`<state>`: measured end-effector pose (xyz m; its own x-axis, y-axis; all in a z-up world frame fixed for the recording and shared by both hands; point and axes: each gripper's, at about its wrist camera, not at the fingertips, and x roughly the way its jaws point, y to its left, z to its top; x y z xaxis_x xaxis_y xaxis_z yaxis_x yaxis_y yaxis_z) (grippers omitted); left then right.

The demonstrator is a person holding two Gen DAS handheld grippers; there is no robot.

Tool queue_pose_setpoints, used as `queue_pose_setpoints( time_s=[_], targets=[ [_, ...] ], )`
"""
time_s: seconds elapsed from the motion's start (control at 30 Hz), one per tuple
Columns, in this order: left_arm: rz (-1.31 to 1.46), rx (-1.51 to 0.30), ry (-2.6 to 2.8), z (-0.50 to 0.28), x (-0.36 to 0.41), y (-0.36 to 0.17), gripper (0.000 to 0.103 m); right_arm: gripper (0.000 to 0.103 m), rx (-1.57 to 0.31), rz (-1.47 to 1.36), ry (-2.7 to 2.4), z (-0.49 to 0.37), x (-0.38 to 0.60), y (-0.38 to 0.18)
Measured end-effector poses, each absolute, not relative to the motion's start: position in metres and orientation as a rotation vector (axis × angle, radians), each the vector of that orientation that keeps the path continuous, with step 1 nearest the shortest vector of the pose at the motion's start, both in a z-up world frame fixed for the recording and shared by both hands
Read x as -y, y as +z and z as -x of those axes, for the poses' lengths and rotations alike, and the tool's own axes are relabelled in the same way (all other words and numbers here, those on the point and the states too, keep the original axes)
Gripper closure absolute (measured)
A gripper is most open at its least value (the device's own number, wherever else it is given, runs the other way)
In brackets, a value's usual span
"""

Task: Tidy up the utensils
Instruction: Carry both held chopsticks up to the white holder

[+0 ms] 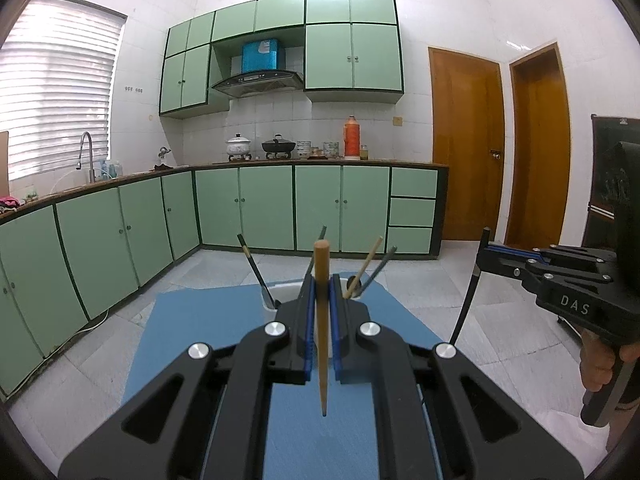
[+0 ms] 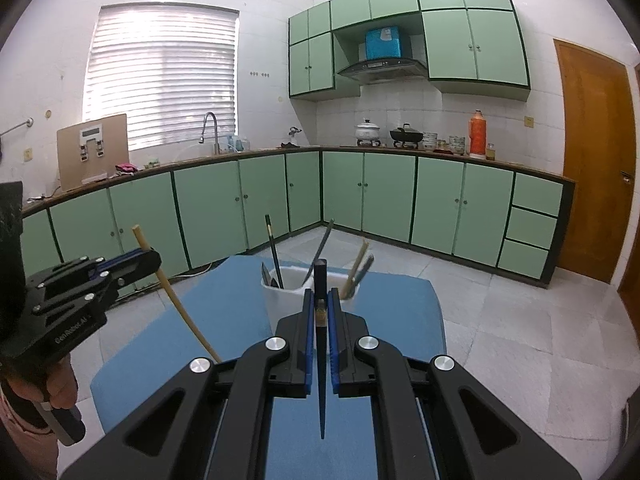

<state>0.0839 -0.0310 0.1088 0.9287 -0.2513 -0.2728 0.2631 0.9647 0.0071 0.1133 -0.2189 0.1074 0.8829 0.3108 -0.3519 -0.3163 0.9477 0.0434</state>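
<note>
Currently clamped in left gripper (image 1: 321,304): tan chopstick (image 1: 321,320), upright. Clamped in right gripper (image 2: 320,312): dark chopstick (image 2: 320,344), upright. White holder (image 2: 288,300) at 12 o'clock on blue table (image 2: 168,344), other utensils inside.

A tan wooden chopstick (image 1: 321,320) stands nearly upright, clamped between the left tongs (image 1: 321,292). A dark chopstick (image 2: 320,332) stands upright in the right tongs (image 2: 320,308). Beyond both, a white holder (image 2: 280,300) on the blue desk (image 2: 200,320) contains several leaning utensils.

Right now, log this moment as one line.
left gripper: shut on wooden chopstick | right gripper: shut on black chopstick | white holder: on blue mat, utensils inside
</note>
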Motion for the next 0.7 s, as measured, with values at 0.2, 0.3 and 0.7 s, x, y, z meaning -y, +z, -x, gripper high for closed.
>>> queue_pose_setpoints(
  time_s=[0.2, 0.3, 0.7],
  targets=[
    [-0.034, -0.246, -0.268, -0.103, 0.029, 0.130, 0.097, 0.096, -0.340, 0.014, 0.349, -0.129, 0.211, 0.126],
    [-0.044, -0.196, -0.260, -0.112, 0.031, 0.146, 0.097, 0.096, -0.309, 0.013, 0.361, -0.137, 0.207, 0.144],
    [-0.037, -0.133, -0.237, -0.190, 0.043, 0.183, 0.097, 0.097, -0.221, 0.006, 0.375, -0.208, 0.188, 0.206]
  ],
)
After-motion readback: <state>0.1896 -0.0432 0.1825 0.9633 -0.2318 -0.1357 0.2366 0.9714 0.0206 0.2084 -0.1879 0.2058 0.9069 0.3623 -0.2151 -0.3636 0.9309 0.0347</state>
